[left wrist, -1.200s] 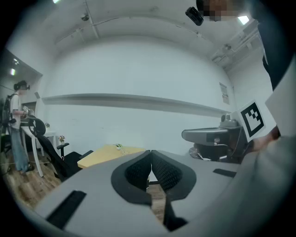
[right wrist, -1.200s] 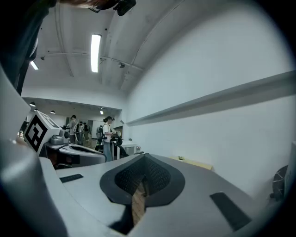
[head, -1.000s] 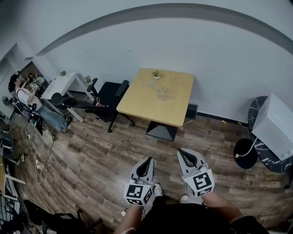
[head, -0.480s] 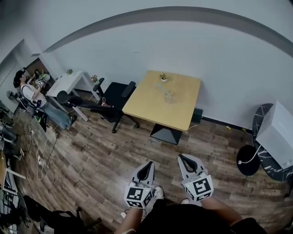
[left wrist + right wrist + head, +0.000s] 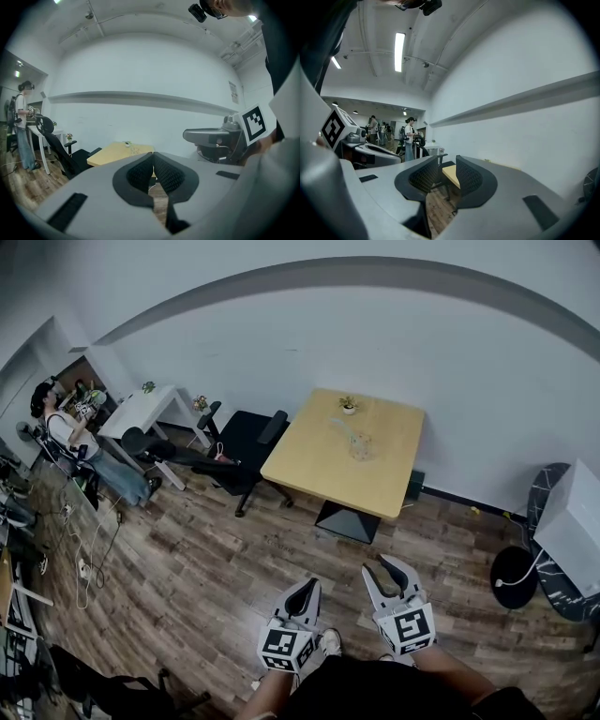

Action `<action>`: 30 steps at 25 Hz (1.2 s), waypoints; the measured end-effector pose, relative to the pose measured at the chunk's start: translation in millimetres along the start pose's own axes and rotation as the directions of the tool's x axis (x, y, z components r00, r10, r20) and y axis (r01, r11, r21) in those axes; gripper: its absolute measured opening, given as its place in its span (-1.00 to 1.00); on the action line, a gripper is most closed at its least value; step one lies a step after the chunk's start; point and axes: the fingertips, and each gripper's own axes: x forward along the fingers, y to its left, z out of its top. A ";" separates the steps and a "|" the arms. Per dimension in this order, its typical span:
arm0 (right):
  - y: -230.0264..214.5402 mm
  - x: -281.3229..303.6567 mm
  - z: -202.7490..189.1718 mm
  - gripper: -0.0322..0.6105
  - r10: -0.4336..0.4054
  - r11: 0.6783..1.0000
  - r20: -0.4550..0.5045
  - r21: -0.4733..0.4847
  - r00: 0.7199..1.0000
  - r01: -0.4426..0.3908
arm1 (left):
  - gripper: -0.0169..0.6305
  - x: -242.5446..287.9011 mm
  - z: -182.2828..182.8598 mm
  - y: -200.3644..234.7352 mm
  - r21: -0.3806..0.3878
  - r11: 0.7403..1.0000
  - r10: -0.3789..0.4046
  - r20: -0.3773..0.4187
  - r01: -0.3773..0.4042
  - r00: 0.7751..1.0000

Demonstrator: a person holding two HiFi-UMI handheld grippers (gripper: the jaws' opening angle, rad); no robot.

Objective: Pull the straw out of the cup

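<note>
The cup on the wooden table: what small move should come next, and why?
Probably walk closer to the table. The cup stands on it, far across the floor from both grippers. The left gripper is shut, and the right gripper has its jaws opening with nothing between them.

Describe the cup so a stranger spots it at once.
Go to the square wooden table by the white wall. The cup stands near its middle, a small potted plant behind it. Unlike the plant, it is clear and holds a straw.
</note>
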 end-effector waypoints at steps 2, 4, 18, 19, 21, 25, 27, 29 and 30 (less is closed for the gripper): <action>3.3 10.9 -1.2 -0.42 0.004 1.000 -0.009 -0.003 1.000 -0.004 | -0.89 1.8 -0.3 10.0 0.001 1.000 -0.005 -0.004 0.005 1.000; 3.6 19.5 -0.7 -0.39 -0.011 1.000 -0.014 0.008 1.000 0.012 | -0.89 3.0 0.6 21.1 0.005 1.000 -0.008 -0.006 0.008 1.000; 7.2 76.9 7.5 0.55 -0.143 0.990 -0.016 -0.005 0.990 0.143 | -0.89 7.7 5.4 93.6 -0.003 0.997 -0.079 -0.010 0.079 0.997; 9.2 80.6 5.8 0.64 -0.145 0.989 -0.024 -0.007 0.989 0.145 | -0.89 6.9 4.8 98.1 -0.004 0.996 -0.085 -0.017 0.085 0.996; 13.9 87.2 3.5 0.80 -0.149 0.989 -0.037 -0.014 0.988 0.148 | -0.89 4.9 5.0 106.7 0.000 0.995 -0.095 -0.018 0.095 0.995; 22.5 101.3 2.4 0.94 -0.153 0.988 -0.037 -0.021 0.988 0.152 | -0.89 5.3 2.2 124.5 0.001 0.995 -0.101 -0.020 0.101 0.995; 24.8 106.6 1.0 0.95 -0.156 0.988 -0.039 -0.022 0.987 0.155 | -0.89 7.1 1.1 130.2 -0.005 0.995 -0.103 -0.015 0.103 0.995; 26.2 111.7 -0.3 0.95 -0.159 0.987 -0.047 -0.021 0.986 0.159 | -0.89 8.2 -0.4 133.6 -0.002 0.994 -0.110 -0.008 0.110 0.994; 26.2 115.4 -0.4 0.95 -0.159 0.987 -0.049 -0.021 0.986 0.159 | -0.89 10.0 -0.6 134.9 0.003 0.993 -0.117 -0.006 0.117 0.993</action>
